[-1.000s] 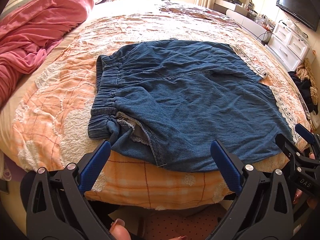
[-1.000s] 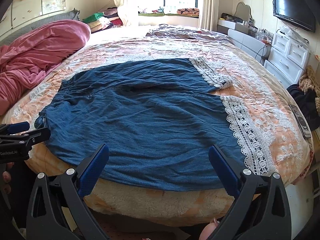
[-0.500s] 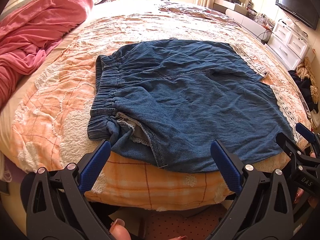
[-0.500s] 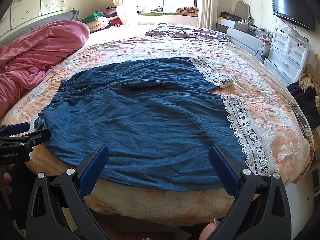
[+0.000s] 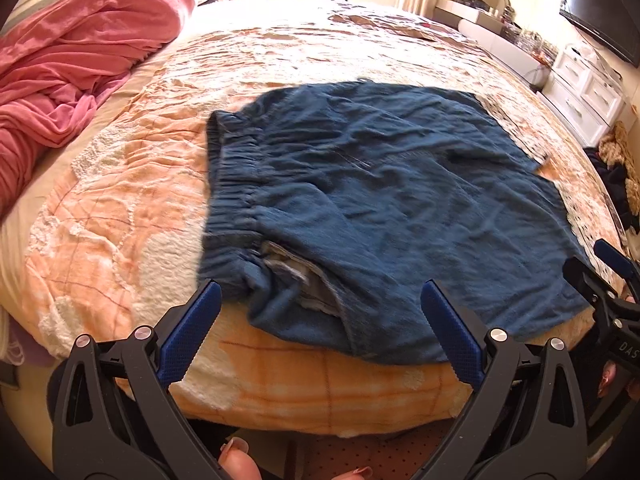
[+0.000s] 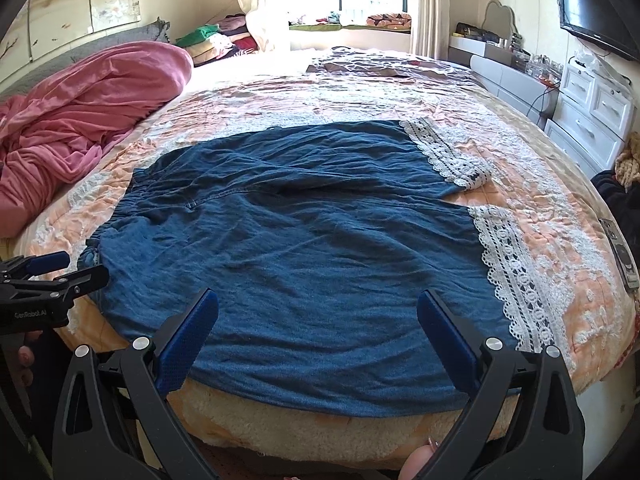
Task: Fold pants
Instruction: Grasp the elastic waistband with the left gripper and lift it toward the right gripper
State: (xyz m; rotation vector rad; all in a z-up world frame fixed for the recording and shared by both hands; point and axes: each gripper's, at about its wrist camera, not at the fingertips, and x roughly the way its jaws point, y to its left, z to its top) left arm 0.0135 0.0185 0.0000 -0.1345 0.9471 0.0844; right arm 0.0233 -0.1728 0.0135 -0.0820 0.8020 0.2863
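Left gripper (image 5: 320,304): I see my jaws spread wide, holding nothing, poised at the near edge of the bed just short of the waistband corner; it also shows at the left rim of the right wrist view.
Right gripper (image 6: 318,312): I have it wide apart too, empty, hovering over the near hem side of the fabric.
Denim pants (image 6: 296,248): they lie flat across the orange quilt (image 5: 120,208), elastic waistband (image 5: 230,204) to my left, legs running right.
Lace cuffs (image 6: 516,276): white trim ends both legs; the far one (image 6: 452,156) curls slightly at its corner.
Pocket lining (image 5: 296,276): a pale patch peeks out near the waistband's near corner.
Pink duvet (image 6: 80,120): bunched at the far left of the bed, well apart from the pants.
Left view: blurred, so I cannot read fine seams there.
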